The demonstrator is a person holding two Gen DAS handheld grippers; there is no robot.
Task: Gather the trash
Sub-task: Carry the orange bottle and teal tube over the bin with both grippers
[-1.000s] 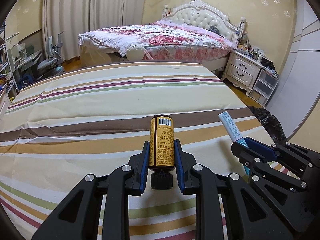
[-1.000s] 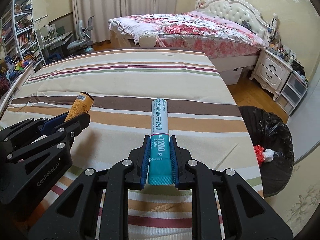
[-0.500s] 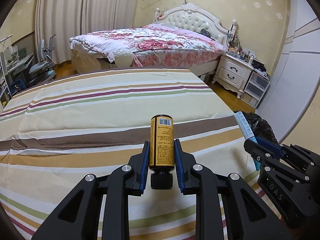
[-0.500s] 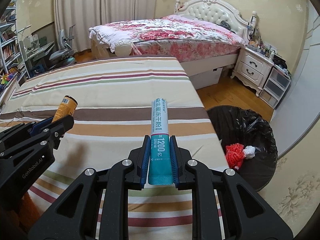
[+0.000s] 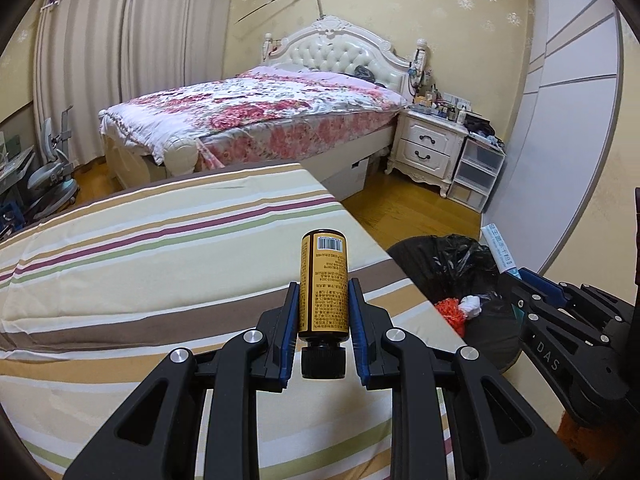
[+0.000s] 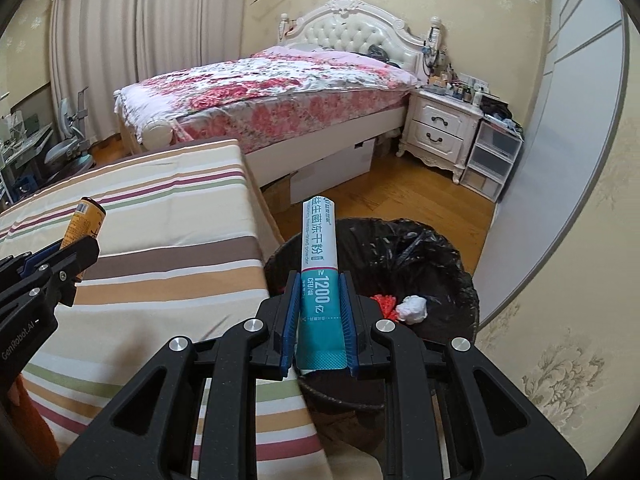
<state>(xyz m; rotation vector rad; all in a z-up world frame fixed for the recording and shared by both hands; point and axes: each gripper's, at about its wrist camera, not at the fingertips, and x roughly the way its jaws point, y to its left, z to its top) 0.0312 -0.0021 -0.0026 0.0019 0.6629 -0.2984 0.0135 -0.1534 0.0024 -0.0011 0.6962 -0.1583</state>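
Observation:
My left gripper (image 5: 323,300) is shut on a small amber bottle (image 5: 323,284) with a black cap, held above the striped tablecloth (image 5: 160,264). It also shows in the right wrist view (image 6: 82,224). My right gripper (image 6: 319,304) is shut on a white and teal packet (image 6: 320,272), held over the near rim of the black-lined trash bin (image 6: 440,264). The bin (image 5: 460,264) holds red and white scraps (image 6: 400,306). The packet tip also shows in the left wrist view (image 5: 498,250).
The striped table's right edge (image 6: 260,240) borders the bin. Beyond lie a wood floor (image 6: 400,188), a floral bed (image 6: 260,92), a white nightstand (image 6: 440,128) and a plastic drawer unit (image 6: 492,156). A wall (image 6: 560,200) stands right of the bin.
Both grippers have swung right with their loads. The right gripper now holds the packet over the bin instead of over the table. The bin has come into fuller view.

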